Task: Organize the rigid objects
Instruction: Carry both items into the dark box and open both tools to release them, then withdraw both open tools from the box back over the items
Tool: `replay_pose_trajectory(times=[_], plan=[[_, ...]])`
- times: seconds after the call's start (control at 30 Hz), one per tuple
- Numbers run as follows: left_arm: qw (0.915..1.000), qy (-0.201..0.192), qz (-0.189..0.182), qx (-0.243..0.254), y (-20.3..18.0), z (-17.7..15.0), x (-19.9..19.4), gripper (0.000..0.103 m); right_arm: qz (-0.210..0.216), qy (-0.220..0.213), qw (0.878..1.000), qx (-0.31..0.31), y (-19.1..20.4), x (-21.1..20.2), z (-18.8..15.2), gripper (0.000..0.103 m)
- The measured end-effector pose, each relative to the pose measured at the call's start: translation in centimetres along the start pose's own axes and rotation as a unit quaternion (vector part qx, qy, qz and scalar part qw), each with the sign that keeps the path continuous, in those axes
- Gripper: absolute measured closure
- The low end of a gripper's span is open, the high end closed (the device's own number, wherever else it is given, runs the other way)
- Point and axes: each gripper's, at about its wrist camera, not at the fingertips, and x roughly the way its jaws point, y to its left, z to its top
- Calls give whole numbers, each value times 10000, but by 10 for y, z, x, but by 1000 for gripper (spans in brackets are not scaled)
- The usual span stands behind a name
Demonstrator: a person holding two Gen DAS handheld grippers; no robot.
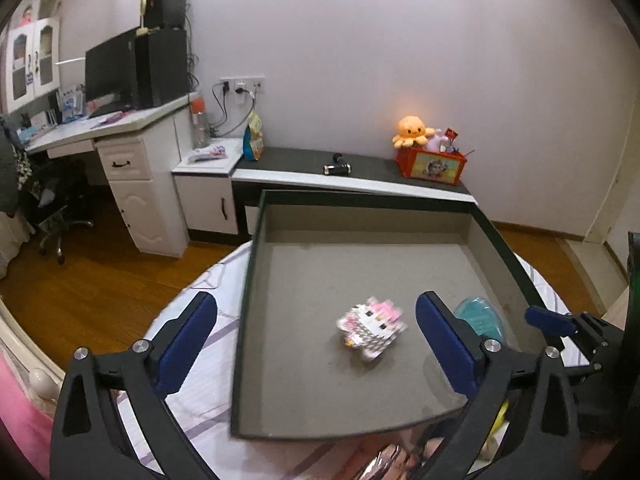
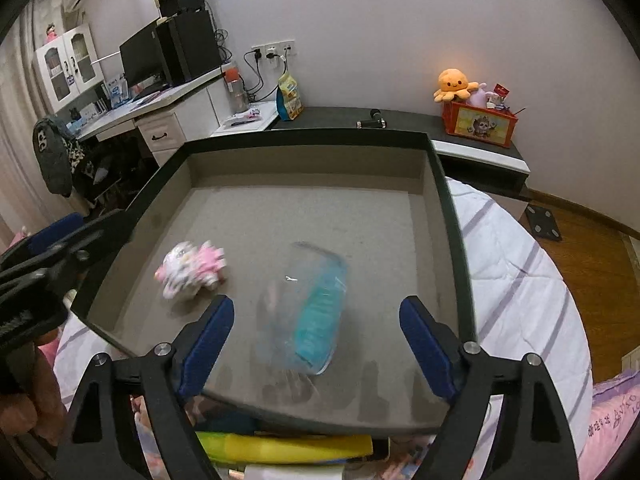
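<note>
Lying in tray (image 2: 448, 216), unlabelled block cat (image 2: 191, 270), blurred teal packet (image 2: 316, 320)

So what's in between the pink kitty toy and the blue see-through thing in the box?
Nothing: in the right wrist view, only bare grey floor of the box separates the pink kitty toy from the blue see-through thing.

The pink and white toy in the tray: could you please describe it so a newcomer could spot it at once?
On the bed lies a dark-rimmed grey tray. Only two things lie inside; the block-built cat figure is left of the teal-and-clear container, and it alone is pink and white.
</note>
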Motion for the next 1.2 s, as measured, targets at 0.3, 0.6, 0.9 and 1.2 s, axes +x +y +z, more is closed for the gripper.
replay_pose_trajectory(times=[0.3, 0.6, 0.9, 1.2], plan=[[9988, -481, -41, -12, 7, -29, -84, 0, 124, -478, 9982, 345, -4, -68, -27, 0], [9967, -806, -87, -70, 0, -72, -167, 0, 233, -949, 9946, 347, 12, -142, -65, 0], [9957, -901, -7, -217, -4, -106, -220, 0, 145, -1388, 9895, 378, 18, -204, -108, 0], [9958, -893, 144, -135, -14, -130, -248, 0, -11, -1596, 9861, 460, 20, -234, -142, 0]])
